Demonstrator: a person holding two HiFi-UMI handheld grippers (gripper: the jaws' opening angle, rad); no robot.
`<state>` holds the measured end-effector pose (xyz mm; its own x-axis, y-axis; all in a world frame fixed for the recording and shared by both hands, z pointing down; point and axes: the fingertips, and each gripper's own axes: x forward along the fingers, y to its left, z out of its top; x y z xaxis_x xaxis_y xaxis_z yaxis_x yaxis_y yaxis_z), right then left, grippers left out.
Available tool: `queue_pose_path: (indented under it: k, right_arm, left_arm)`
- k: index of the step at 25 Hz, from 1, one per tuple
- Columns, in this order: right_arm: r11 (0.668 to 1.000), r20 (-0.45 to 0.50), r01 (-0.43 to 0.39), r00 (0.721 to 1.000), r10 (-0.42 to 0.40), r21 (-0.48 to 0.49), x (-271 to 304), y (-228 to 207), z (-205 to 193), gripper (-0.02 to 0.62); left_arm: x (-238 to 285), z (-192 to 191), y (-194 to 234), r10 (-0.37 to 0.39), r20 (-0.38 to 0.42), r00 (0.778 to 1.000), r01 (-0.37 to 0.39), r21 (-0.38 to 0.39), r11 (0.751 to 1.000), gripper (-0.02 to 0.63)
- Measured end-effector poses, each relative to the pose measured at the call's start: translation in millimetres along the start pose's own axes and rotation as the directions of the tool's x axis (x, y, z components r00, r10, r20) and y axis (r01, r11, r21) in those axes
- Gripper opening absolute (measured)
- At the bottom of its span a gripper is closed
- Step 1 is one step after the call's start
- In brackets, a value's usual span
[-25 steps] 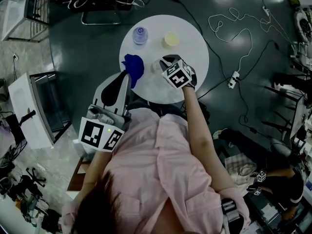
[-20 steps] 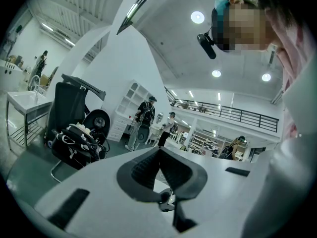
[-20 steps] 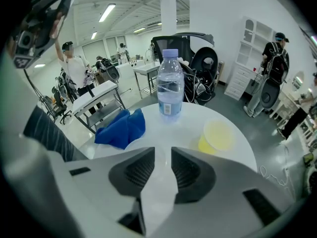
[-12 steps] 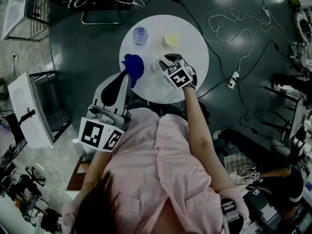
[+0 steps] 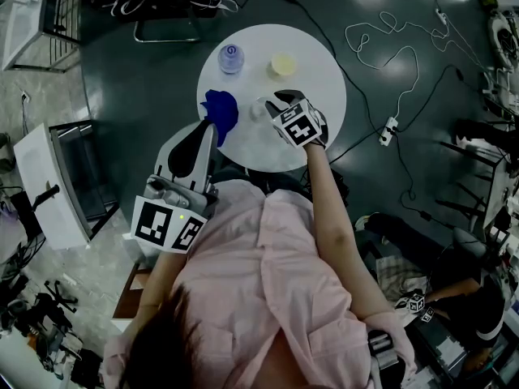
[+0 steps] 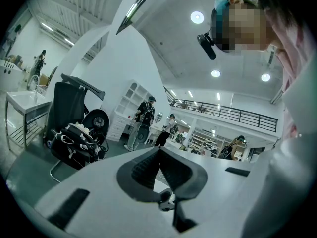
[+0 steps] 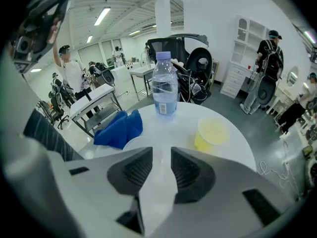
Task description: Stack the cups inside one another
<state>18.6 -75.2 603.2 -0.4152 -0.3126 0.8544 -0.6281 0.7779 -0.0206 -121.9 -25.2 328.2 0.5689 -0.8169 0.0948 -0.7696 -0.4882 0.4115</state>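
Two cups are standing on the round table (image 5: 316,79) in the head view. A clear cup (image 5: 259,109) is near the front edge and a yellow cup (image 5: 283,64) is farther back, well apart from it. A bottle (image 5: 231,57) and a blue cloth (image 5: 220,112) are lying to their left. The right gripper (image 5: 274,104) is reaching onto the clear cup. The left gripper (image 5: 208,130) is hanging at the table's near-left edge, beside the cloth.

Left gripper view: the jaws are pressing together with nothing between them, and are pointing up into the room, away from the table.

Right gripper view: the jaws are pinching the clear cup's thin wall, seemingly at the rim. The yellow cup is standing ahead and to the right, mouth up. Judging by its translucent wall, the clear cup is probably going to handle as light, flexible, easily crushed and somewhat slick. A gentle pinch near the rim, where such a wall is stiffest, is looking like the sound hold.
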Motion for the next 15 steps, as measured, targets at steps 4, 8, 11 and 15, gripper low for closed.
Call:
queue_pose_path:
  k: [4, 8, 11, 15]
  right_arm:
    - [1.000, 0.001, 0.004, 1.000, -0.004, 0.008, -1.5, -1.8, -0.8, 0.114]
    - [1.000, -0.001, -0.001, 1.000, 0.001, 0.026, -1.8, -0.3, -2.1, 0.114]
    - [1.000, -0.002, -0.005, 1.000, 0.005, 0.022, -0.3, -0.1, -2.3, 0.114]
    - [0.999, -0.011, -0.014, 1.000, 0.014, 0.033, 2.2, 1.0, -7.0, 0.114]
  left_arm:
    - [-0.2, 0.5, -0.9, -0.004, 0.001, 1.000, 0.004, 0.000, 1.000, 0.014]
    - [-0.2, 1.2, -1.6, -0.004, 0.001, 1.000, 0.004, 0.001, 1.000, 0.015]
    - [-0.2, 1.4, -1.0, -0.002, 0.001, 1.000, 0.002, 0.001, 1.000, 0.015]
    - [-1.8, 1.8, -1.1, 0.002, 0.002, 1.000, -0.002, 0.001, 1.000, 0.015]
